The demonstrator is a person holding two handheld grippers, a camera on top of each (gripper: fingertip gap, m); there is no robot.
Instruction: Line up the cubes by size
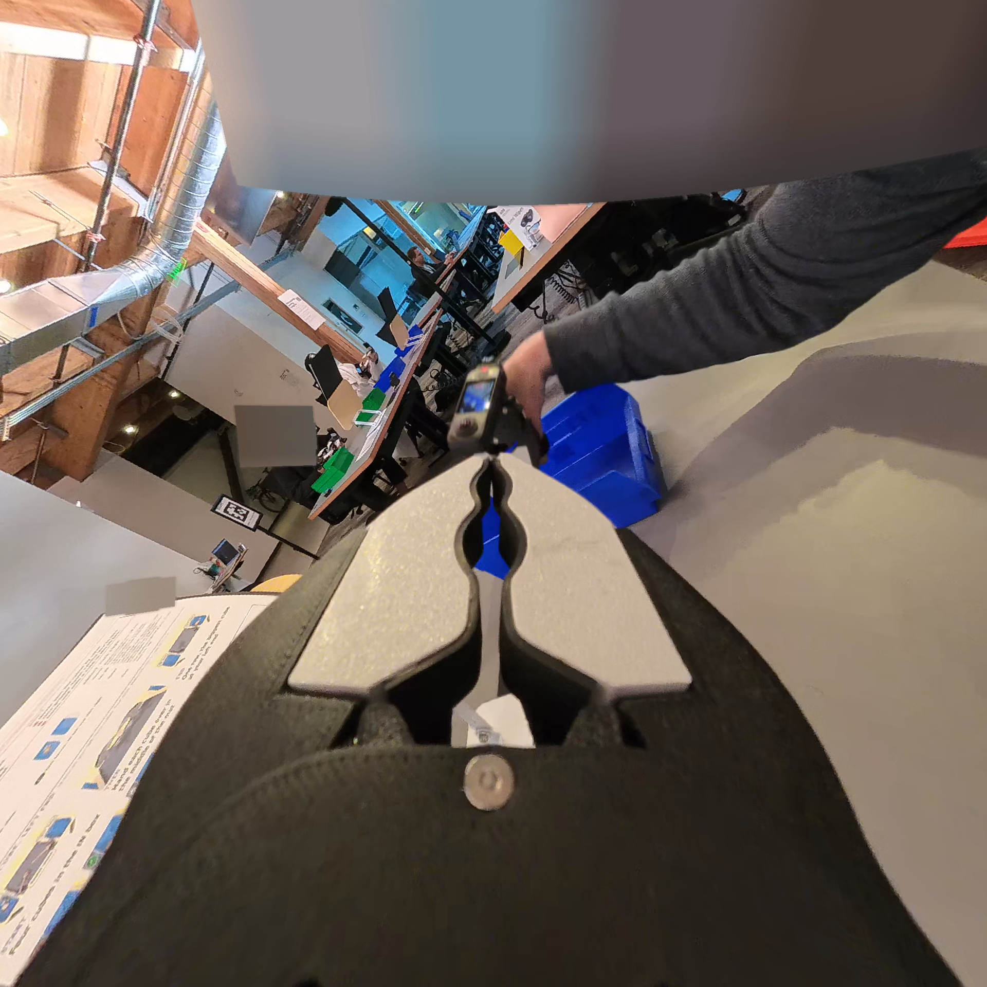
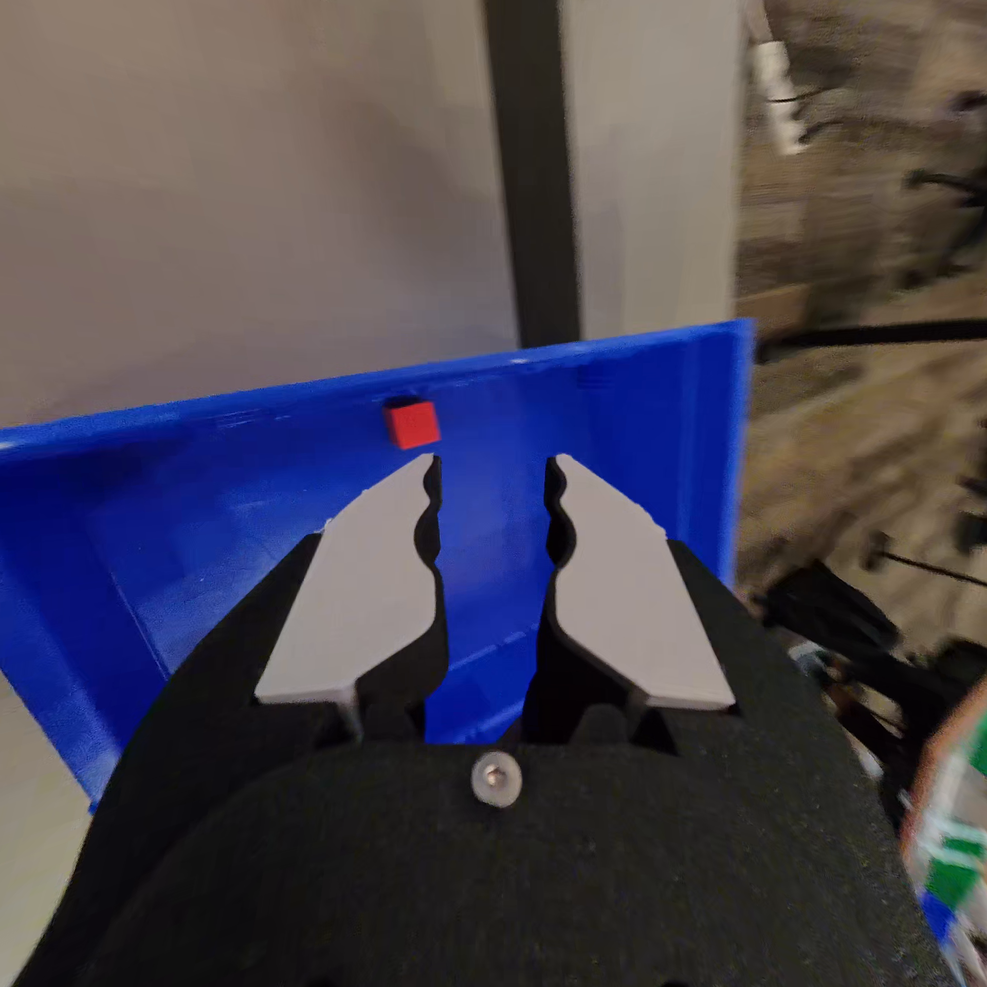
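Inside the blue bin (image 2: 160, 507), close against its far wall, sits a small red cube (image 2: 412, 424), the only cube visible. The right gripper (image 2: 492, 464) points into the bin with its jaws spread, and nothing lies between them; the cube is just beyond the tip of the left-hand finger (image 2: 374, 561), apart from it and a little off to the side of the gap. Beyond the bin stands a pale wall with a dark upright post (image 2: 529, 171). From the left wrist view, the left gripper (image 1: 491, 463) has its jaws pressed together with nothing between them, and it is aimed toward the same blue bin (image 1: 603, 454), which rests on the grey table (image 1: 801, 534). Past its tips, a person's hand (image 1: 526, 384) in a dark grey sleeve (image 1: 747, 299) holds the right gripper (image 1: 521, 446) at the near edge of the bin. A printed instruction sheet (image 1: 107, 721) lies on the table to the left.
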